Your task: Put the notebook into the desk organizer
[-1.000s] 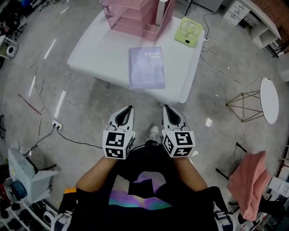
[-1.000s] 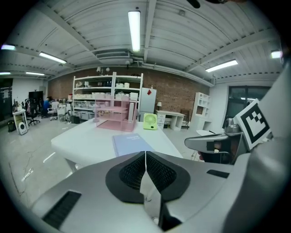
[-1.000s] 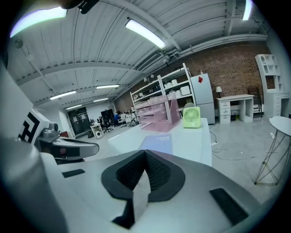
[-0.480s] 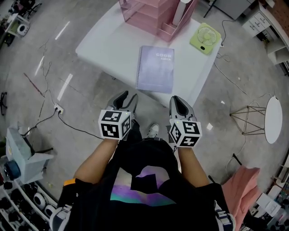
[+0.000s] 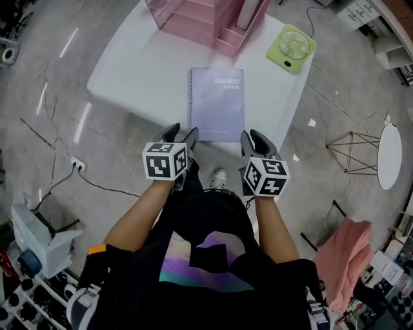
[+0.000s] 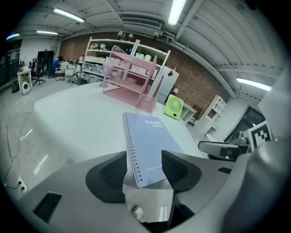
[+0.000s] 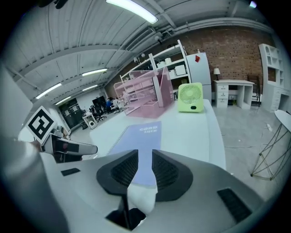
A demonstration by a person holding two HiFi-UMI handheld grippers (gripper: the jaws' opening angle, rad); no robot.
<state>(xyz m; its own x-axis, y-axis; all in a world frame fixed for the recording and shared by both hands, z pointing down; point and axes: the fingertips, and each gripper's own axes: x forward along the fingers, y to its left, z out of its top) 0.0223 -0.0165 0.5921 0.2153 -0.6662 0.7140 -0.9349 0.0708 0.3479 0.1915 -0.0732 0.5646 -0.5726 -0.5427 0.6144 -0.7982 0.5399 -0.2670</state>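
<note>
Both hands have come forward and down to the near edge of the table (image 5: 142, 71), low in the middle of the head view, and both sets of jaws have just been opening. The left gripper (image 5: 181, 135) now stands wide and the right gripper (image 5: 257, 136) is parted less, with nothing between the pads of either. To me that looks like the start of the pick-up, with the grasp not yet made. Just beyond their tips, at frame centre, the notebook (image 5: 217, 103) lies flat and closed near the table's front edge. It has a lilac cover, a spiral down its left side and pale lettering at its upper right. Further back, at top centre, stands the pink organizer (image 5: 200, 19), well apart from it, with a green fan (image 5: 292, 46) at upper right.
</note>
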